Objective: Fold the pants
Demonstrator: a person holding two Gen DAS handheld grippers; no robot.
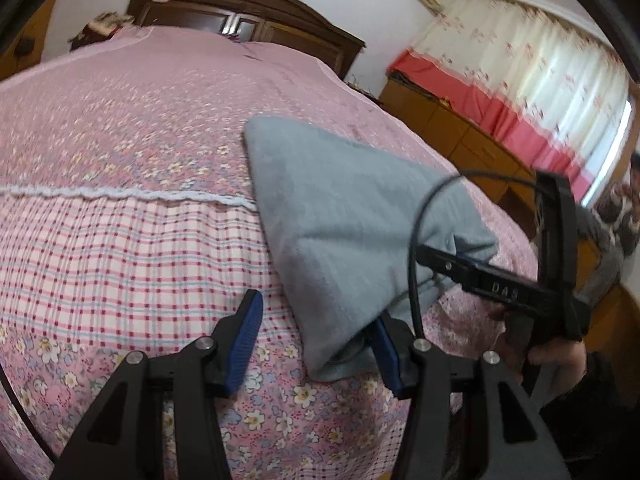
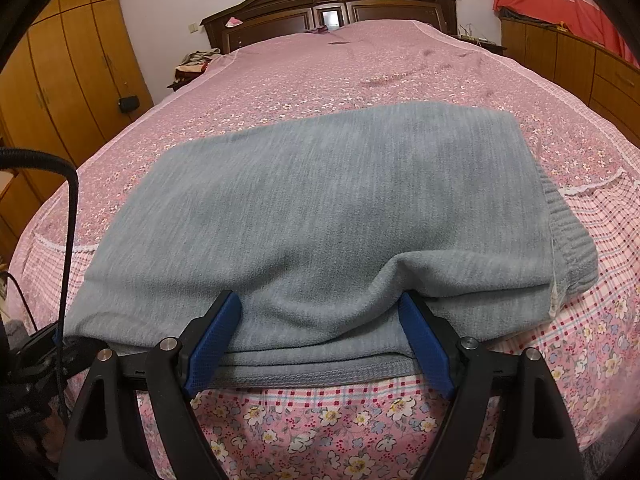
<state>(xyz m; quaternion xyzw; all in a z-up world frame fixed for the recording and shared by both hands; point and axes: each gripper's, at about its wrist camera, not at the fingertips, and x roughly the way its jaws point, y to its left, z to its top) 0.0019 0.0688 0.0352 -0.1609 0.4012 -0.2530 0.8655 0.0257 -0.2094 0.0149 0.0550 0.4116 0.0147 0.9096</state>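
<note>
**A:** Several layers already lie stacked in the grey fleece pants [image 2: 320, 216], a thick folded rectangle near the foot edge of the bed with the pink flowered and checked bedspread [image 2: 360, 64], ribbed waistband at its right end in the right wrist view. By the look of it, the folding is mostly done.

**B:** And the claws?

**A:** The right gripper [image 2: 320, 316] stands spread wide, its blue pads either side of a raised hump at the bundle's near edge; whether they press the cloth I cannot tell. The left gripper [image 1: 316, 338] is spread too, at the bundle's other end, one blue pad hard against the corner, the other well clear over the spread. Nothing is pinched there.

**B:** What is left?

**A:** Perhaps one last fold, or just flattening that hump and letting go.

**B:** The room?

**A:** Beyond the pants, a dark carved wooden headboard [image 2: 328, 8] at the bed's far end; orange wooden wardrobes [image 2: 60, 60] to the bed's left; low cabinets and red-and-white flowered curtains [image 1: 520, 80] on its other side
</note>
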